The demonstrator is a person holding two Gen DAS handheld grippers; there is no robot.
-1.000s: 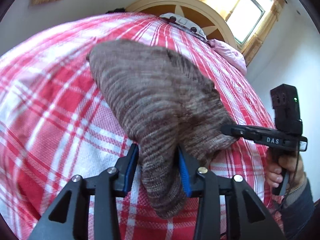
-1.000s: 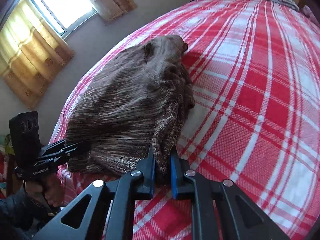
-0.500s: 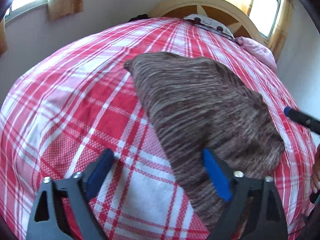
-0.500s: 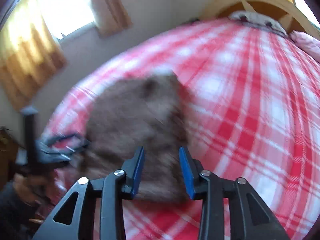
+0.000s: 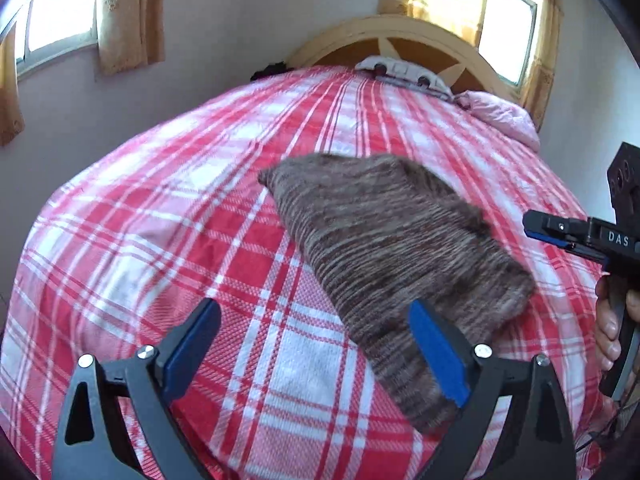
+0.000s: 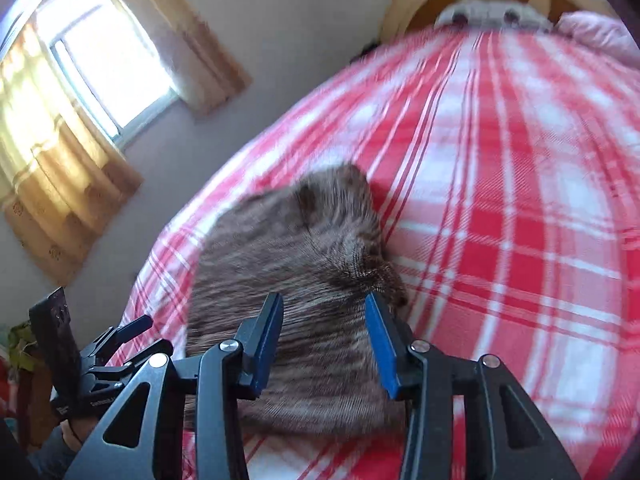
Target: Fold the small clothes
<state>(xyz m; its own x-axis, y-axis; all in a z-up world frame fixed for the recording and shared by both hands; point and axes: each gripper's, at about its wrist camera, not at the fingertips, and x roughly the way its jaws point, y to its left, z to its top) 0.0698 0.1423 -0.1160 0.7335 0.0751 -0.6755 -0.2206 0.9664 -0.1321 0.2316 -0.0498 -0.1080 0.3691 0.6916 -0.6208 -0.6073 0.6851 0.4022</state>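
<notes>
knit (image 5: 384, 248): brown-and-tan striped knitwear, ribbed and a bit fuzzy, folded into a rough wedge; lies flat on the bedspread (image 5: 168, 240).
axis: in the left view, long axis runs from just ahead of the left tongs' right finger diagonally up-left, away from them; narrow rounded corner is the far end, wide end is near.
stripes: run across the long axis in the left view.
right view: knit (image 6: 304, 264) sits straight ahead of and under the right tongs, far end tapers to a rounded lobe; a dark crease runs down from that lobe. Frame is motion-blurred, fine texture unreadable.
left tongs (image 5: 316, 344): spread wide, gripping nothing; right blue pad overlaps the knit's near edge in view, contact cannot be told; left pad is over bare bedspread, well apart from the knit.
right tongs (image 6: 324, 340): parted, empty; both blue pads frame the knit's near part from above, contact cannot be told.
cross-view: right tongs (image 5: 576, 236) show at the left view's right edge, beside the knit's right side; left tongs (image 6: 120, 340) show low-left in the right view.
bedspread: red, pink and white plaid woven cloth.
headboard (image 5: 404, 40): arched, pale wood, far beyond the knit.
</notes>
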